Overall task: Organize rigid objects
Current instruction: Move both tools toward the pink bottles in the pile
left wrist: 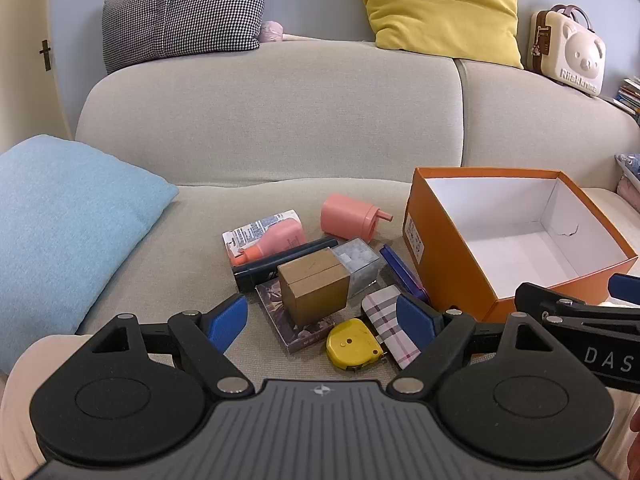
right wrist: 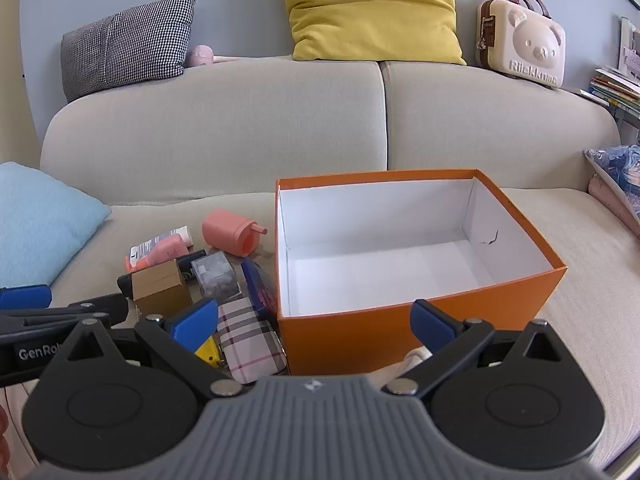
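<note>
A pile of small objects lies on the sofa seat: a brown cardboard box point(left wrist: 314, 286), a clear cube point(left wrist: 357, 265), a yellow tape measure point(left wrist: 352, 345), a plaid case point(left wrist: 390, 326), a pink bottle point(left wrist: 348, 216), a pink tube point(left wrist: 268, 240), a dark blue bar point(left wrist: 284, 262) and a blue case point(left wrist: 402, 270). To their right stands an open, empty orange box point(right wrist: 416, 332). My left gripper point(left wrist: 322, 320) is open just before the pile. My right gripper point(right wrist: 314, 324) is open in front of the orange box. The pile shows left in the right wrist view, with the brown box point(right wrist: 160, 286).
A light blue cushion point(left wrist: 60, 232) lies on the seat at the left. Checked point(left wrist: 180, 16) and yellow point(left wrist: 440, 4) cushions and a bear-face case point(left wrist: 572, 54) rest on the sofa back. Folded fabric point(right wrist: 616, 184) sits at the far right.
</note>
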Tool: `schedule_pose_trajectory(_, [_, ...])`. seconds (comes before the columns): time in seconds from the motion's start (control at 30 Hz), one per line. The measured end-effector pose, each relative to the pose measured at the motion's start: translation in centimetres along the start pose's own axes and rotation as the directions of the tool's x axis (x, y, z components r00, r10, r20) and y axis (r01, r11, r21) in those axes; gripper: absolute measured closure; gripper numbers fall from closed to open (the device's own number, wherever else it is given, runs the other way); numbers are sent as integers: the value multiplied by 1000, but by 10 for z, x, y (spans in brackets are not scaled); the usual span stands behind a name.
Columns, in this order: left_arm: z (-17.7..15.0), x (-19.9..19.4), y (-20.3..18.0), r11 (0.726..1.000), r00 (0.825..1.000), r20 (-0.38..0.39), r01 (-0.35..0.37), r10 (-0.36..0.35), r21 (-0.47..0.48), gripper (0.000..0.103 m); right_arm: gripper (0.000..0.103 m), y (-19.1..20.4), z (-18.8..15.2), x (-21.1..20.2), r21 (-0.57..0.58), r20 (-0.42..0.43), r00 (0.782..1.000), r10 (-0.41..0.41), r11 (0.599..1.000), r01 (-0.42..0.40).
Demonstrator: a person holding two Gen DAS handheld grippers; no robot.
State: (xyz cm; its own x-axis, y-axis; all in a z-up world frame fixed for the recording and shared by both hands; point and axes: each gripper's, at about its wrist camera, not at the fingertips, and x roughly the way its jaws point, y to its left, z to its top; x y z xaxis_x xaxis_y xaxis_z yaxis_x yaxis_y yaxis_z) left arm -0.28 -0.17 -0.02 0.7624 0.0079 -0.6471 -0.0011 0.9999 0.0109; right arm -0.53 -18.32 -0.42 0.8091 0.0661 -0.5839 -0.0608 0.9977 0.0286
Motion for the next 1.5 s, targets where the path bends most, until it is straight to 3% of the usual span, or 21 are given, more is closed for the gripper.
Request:
schedule_pose_trajectory(0.4, [-3,0,4,1000,1000,-1,8,-8,-12,5,2,2,-2,1,-9,-13,1000,5,1000,-6])
schedule_pose_trajectory(0.5, [-4,2,7,999,1000,5,28,-28,-18,12,2,3,-2,2,-13,-18,1000,8,1000,-8])
schedule_pose_trajectory(0.63, [-2,10,10,999,998,-28,50,-51,-14,31,2,10,-2,9,-40,-37,999,36,999,-37])
schedule_pose_trajectory(0.73, [1,17,19,996,995,-51,84,-85,-30,33,3,17,-1,15,-72,-39,998,55,996,-57])
schedule_pose_trajectory(0.83, [5,22,25,994,994,-40,104,-104,-20,35,11,23,4,23,-91,-39,995,96,991,-100])
schedule_pose_trajectory(0.93, [13,31,30,992,991,-43,125,-124,4,45,20,32,12,35,-138,-50,992,112,983,-118])
schedule_pose_trajectory(1.1, [30,54,40,987,985,-69,160,-158,25,50,34,49,28,61,-198,-86,980,180,961,-194])
schedule_pose_trajectory(1.3, [52,93,64,973,966,-120,229,-228,-7,50,39,66,48,101,-257,-146,966,212,935,-244])
schedule_pose_trajectory(1.4, [63,118,75,961,948,-171,277,-269,22,50,41,73,60,124,-288,-212,946,246,909,-301])
schedule_pose_trajectory(1.5, [72,144,82,950,939,-215,294,-268,104,50,41,84,73,148,-329,-282,922,266,876,-353])
